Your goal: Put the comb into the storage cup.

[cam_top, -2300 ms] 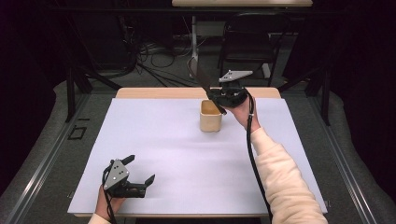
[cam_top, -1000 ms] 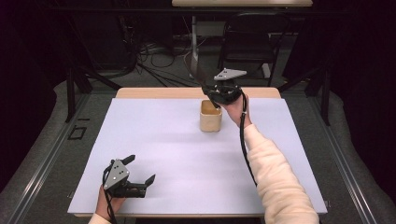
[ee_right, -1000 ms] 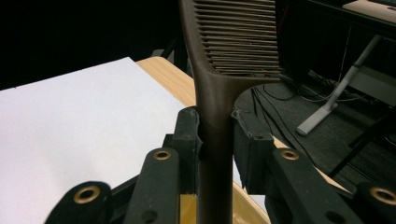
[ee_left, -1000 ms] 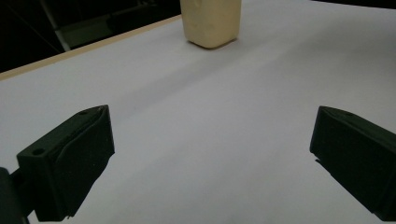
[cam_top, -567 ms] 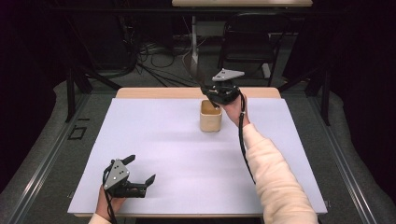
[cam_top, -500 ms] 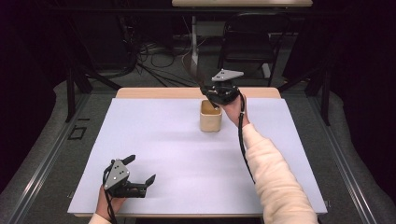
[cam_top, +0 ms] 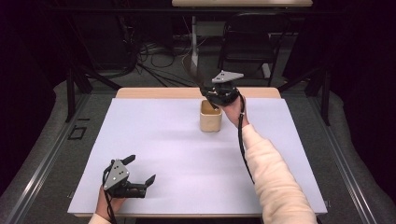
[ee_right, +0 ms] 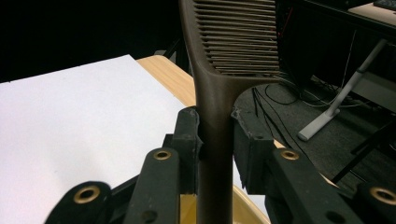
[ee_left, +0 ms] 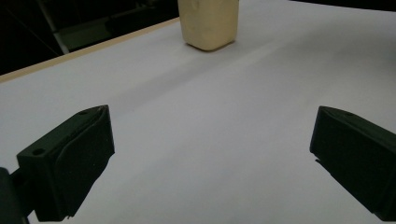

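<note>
High view first: you have two hand-held grippers, one comb and one cup to count. Your right hand-held gripper (cam_top: 211, 95) sits directly above the tan cup (cam_top: 210, 116) at the far middle of the white tabletop (cam_top: 187, 149), clamped on a dark brown comb (cam_top: 194, 71) that slants up and away from the cup's mouth. Your left hand-held gripper (cam_top: 138, 176) rests well short of the cup, near the tabletop's near-left corner, with its jaws spread and nothing between them.

Left gripper view: your two black jaws stand wide apart over bare white surface, and the one cup (ee_left: 209, 22) stands far ahead of them, pale, rounded at its base.

Right gripper view: your jaws pinch the comb's (ee_right: 215, 112) smooth handle from both sides; its fine, closely spaced teeth run along the right edge above the grip, and the cup's yellowish rim (ee_right: 243, 207) shows just below.
</note>
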Tool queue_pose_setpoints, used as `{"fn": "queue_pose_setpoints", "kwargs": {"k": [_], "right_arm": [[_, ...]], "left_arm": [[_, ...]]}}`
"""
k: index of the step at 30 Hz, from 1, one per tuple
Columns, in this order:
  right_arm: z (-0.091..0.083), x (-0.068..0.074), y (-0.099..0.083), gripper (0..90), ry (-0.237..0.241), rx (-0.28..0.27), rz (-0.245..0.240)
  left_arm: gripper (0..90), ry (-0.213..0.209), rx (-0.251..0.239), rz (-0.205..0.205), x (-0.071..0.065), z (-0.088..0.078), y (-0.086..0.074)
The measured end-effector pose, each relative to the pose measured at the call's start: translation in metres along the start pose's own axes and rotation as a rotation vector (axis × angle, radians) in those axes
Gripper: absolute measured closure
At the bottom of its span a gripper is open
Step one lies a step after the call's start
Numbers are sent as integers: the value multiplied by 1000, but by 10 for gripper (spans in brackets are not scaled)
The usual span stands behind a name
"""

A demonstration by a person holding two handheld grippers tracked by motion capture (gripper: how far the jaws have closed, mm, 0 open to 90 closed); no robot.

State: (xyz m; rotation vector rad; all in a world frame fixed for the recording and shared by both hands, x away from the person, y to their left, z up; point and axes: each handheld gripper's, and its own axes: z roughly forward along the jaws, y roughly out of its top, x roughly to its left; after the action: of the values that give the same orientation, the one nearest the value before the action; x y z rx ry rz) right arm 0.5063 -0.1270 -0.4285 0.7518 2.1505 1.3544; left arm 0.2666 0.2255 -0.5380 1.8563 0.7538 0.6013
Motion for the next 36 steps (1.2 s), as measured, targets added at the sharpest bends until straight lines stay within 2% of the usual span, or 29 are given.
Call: {"fn": "queue_pose_setpoints", "kwargs": {"k": [26, 36], "right_arm": [[9, -5, -15, 726, 21, 28, 9], [10, -3, -16, 725, 32, 45, -3]], "left_arm": [[0, -3, 2, 4, -1, 0, 0], [0, 1, 0, 1, 0, 0, 0]]}}
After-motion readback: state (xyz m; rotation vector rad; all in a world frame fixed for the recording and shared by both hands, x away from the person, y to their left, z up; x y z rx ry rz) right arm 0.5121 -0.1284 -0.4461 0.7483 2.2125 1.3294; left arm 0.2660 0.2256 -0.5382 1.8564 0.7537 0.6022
